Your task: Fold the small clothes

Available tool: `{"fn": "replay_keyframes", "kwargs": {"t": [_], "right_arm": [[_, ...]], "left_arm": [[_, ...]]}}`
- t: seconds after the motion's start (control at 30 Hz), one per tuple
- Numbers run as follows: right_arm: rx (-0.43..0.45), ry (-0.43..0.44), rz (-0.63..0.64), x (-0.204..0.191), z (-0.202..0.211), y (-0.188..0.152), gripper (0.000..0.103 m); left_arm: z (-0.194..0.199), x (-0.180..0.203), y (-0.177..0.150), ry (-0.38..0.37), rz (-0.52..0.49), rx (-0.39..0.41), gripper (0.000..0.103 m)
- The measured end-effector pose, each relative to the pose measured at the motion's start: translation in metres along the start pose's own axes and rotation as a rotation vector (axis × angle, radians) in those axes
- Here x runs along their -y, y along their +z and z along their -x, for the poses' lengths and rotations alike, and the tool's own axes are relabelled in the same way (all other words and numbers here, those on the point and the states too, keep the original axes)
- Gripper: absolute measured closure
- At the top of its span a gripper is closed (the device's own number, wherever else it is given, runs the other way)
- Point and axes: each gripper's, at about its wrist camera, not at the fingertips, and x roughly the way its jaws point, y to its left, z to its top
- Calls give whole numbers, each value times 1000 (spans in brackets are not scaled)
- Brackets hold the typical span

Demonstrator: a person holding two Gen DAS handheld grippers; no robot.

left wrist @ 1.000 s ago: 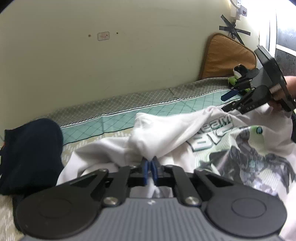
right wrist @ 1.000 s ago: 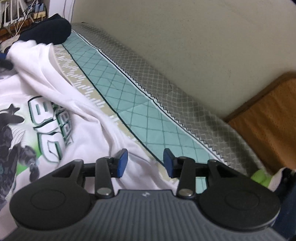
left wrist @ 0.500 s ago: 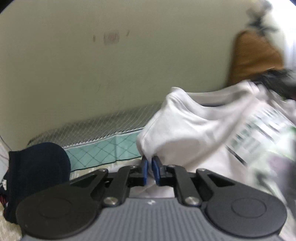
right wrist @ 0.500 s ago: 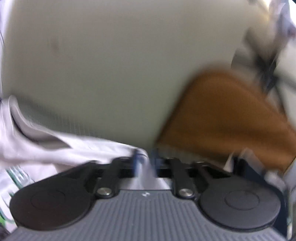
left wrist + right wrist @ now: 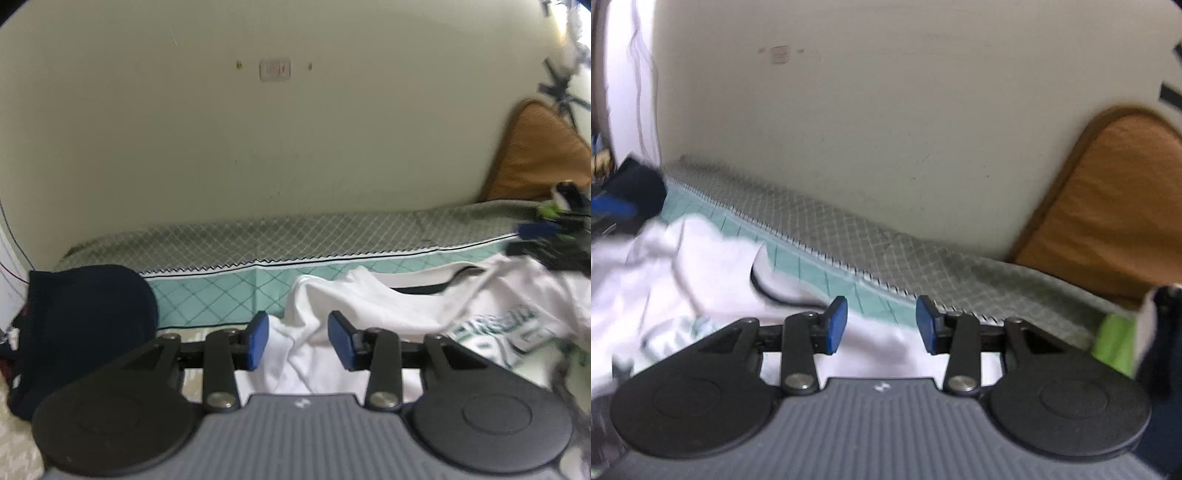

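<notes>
A white T-shirt (image 5: 388, 306) with a green and grey print lies crumpled on the bed, its dark-trimmed neck opening toward the wall. My left gripper (image 5: 298, 338) is open with a fold of the shirt lying loose between its blue pads. My right gripper (image 5: 881, 325) is open just above the shirt's edge (image 5: 701, 266). It also shows blurred at the right edge of the left wrist view (image 5: 546, 240).
The bed cover (image 5: 229, 295) is teal with a grey diamond border along the cream wall (image 5: 258, 147). A dark navy garment (image 5: 85, 317) lies at the left. A brown cushion (image 5: 1115, 206) leans on the wall at right, with a green and dark item (image 5: 1115, 339) beside it.
Both grippers held the shirt up half a second ago and have since opened. The shirt has dropped back onto the bed in front of them.
</notes>
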Motion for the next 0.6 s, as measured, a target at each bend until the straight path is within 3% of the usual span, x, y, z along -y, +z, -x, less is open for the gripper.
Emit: {"fn": "replay_keyframes", "kwargs": {"t": [0.1, 0.2, 0.27, 0.33, 0.43, 0.6], "right_arm": [[-75, 33, -114, 11, -25, 11, 59], [-165, 34, -52, -4, -36, -2, 59], [-154, 8, 42, -16, -26, -19, 57], [-98, -26, 91, -24, -14, -32, 49], [-70, -56, 134, -33, -1, -39, 48], [-97, -47, 177, -39, 0, -32, 49]], "left_arm": [[20, 2, -10, 1, -13, 16, 61], [27, 10, -19, -26, -19, 22, 57], [26, 15, -26, -45, -20, 27, 55], [22, 23, -30, -67, -12, 22, 55], [10, 36, -35, -107, -13, 20, 55], [-6, 53, -47, -100, -46, 4, 54]]}}
